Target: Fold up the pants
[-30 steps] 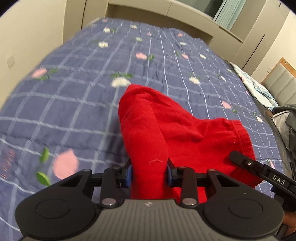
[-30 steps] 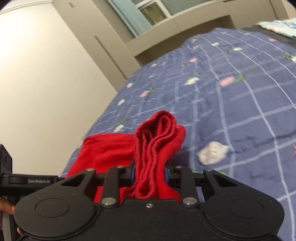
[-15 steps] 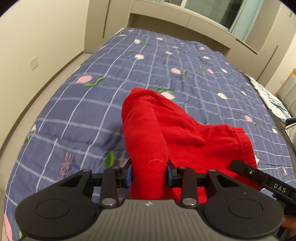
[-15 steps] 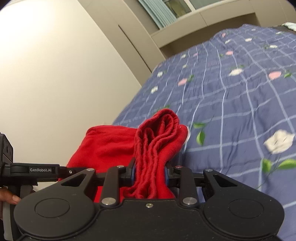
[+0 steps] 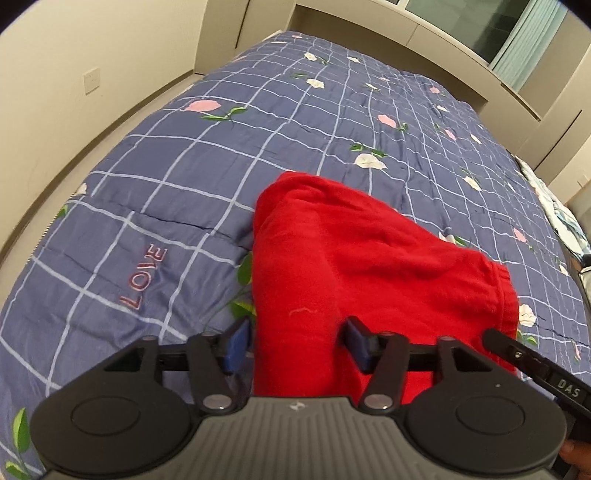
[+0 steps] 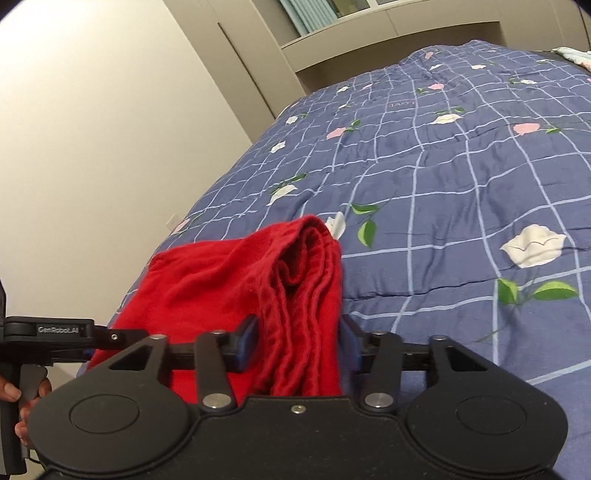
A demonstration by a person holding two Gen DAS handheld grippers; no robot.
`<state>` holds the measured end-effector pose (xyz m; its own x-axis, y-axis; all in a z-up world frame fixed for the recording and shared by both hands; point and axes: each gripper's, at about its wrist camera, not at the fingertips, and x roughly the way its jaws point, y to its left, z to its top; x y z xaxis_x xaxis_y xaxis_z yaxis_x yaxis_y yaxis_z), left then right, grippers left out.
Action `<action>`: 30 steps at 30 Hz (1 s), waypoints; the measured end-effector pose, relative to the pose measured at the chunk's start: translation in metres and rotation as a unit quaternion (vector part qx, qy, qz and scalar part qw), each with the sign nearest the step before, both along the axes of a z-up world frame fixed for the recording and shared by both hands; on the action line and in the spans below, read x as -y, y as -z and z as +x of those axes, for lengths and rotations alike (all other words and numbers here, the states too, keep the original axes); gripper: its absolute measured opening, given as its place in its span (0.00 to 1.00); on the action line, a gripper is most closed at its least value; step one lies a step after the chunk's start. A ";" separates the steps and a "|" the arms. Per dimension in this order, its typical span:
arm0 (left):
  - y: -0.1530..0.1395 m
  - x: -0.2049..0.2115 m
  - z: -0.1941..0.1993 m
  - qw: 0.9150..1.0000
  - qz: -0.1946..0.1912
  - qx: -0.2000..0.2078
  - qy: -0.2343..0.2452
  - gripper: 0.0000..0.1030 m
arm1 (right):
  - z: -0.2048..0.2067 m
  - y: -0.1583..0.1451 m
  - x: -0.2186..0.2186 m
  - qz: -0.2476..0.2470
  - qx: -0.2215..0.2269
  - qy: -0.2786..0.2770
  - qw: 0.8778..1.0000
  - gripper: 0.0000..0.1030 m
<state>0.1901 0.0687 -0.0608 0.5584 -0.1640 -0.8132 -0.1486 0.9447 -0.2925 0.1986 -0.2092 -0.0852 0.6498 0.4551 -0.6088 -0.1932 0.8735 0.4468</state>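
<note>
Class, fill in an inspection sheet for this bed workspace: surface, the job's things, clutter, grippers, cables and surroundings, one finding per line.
Surface: blue checked quilt with flower prints and the word LOVE, lightly wrinkled.
Job's things: red pants, bunched and partly folded on the quilt's near part.
Clutter: a light patterned cloth at the far right edge of the bed.
Grippers: left hand-held gripper open, its jaws have just been opening, pants fabric between them with a gap at each pad; right hand-held gripper likewise just opened, gathered waistband fabric between its pads.
Cables: nothing seen.
Surroundings: beige walls, a wall socket, a window ledge with teal curtains.
</note>
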 end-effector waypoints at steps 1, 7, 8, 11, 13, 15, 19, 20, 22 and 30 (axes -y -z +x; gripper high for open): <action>-0.001 0.001 -0.001 1.000 0.003 0.000 -0.001 0.72 | -0.001 -0.001 0.000 -0.001 0.002 0.000 1.000 0.60; -0.013 0.001 -0.017 1.000 0.016 0.018 -0.015 0.92 | -0.010 -0.016 0.000 -0.019 0.034 -0.001 0.999 0.79; -0.016 0.001 -0.021 0.999 0.018 0.025 -0.018 0.96 | -0.013 -0.019 0.000 -0.020 0.039 0.000 0.999 0.84; -0.027 0.003 -0.035 0.998 0.030 0.053 -0.024 0.99 | -0.020 -0.029 -0.001 -0.026 0.060 0.001 0.998 0.92; -0.034 0.005 -0.045 0.997 0.038 0.069 -0.024 0.99 | -0.028 -0.037 -0.003 -0.030 0.077 -0.001 0.997 0.96; -0.042 0.008 -0.056 0.995 0.047 0.086 -0.023 0.99 | -0.036 -0.044 -0.004 -0.036 0.091 -0.001 0.995 0.98; -0.056 0.012 -0.079 0.990 0.066 0.123 -0.029 0.99 | -0.054 -0.058 -0.008 -0.056 0.122 0.009 0.991 0.99; -0.058 0.013 -0.084 0.989 0.069 0.129 -0.031 0.99 | -0.060 -0.062 -0.009 -0.062 0.131 0.011 0.989 0.99; -0.063 0.015 -0.096 0.986 0.075 0.142 -0.035 0.99 | -0.071 -0.067 -0.010 -0.069 0.145 0.015 0.987 0.99; -0.078 0.024 -0.144 0.977 0.111 0.181 -0.031 0.99 | -0.121 -0.084 -0.018 -0.086 0.189 0.016 0.978 0.99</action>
<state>0.0460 0.0444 0.0174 0.8194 0.0366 -0.5721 -0.1318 0.9832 -0.1259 0.0780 -0.1914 -0.0008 0.8555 0.3426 -0.3883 -0.2873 0.9379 0.1945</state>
